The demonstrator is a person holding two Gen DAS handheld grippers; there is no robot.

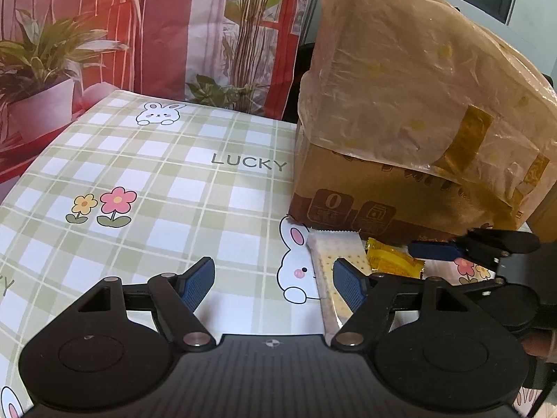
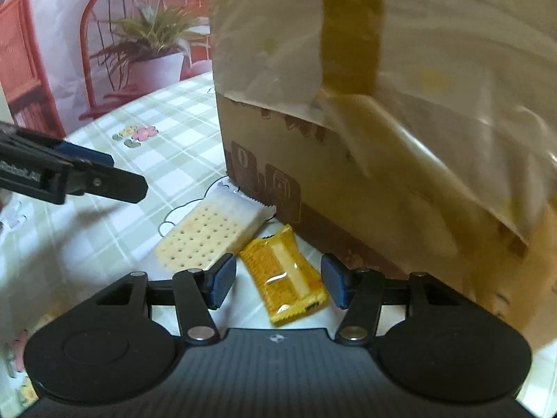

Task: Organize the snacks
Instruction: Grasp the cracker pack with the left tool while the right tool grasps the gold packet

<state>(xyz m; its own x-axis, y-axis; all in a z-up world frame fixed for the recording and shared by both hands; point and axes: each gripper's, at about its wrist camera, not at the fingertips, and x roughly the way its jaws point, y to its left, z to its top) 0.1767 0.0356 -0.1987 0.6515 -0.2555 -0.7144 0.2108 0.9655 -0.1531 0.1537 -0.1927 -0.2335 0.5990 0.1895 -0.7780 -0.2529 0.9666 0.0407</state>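
Yellow snack packet (image 2: 283, 275), flat on the checked tablecloth (image 1: 146, 174) beside the cardboard box (image 2: 348, 191), between the right gripper (image 2: 278, 284) half-open, unclamped pads: may skid or nudge adjoining cracker pack (image 2: 209, 237); left gripper (image 1: 273, 284) wide, empty.

We see a matt brown cardboard box (image 1: 365, 188) under crinkly, glossy clear plastic film (image 1: 417, 80), a shiny yellow foil-like snack wrapper (image 2: 283, 275), a clear-wrapped cracker pack (image 2: 209, 235), and a smooth printed checked cloth on the worktop (image 1: 156, 174).
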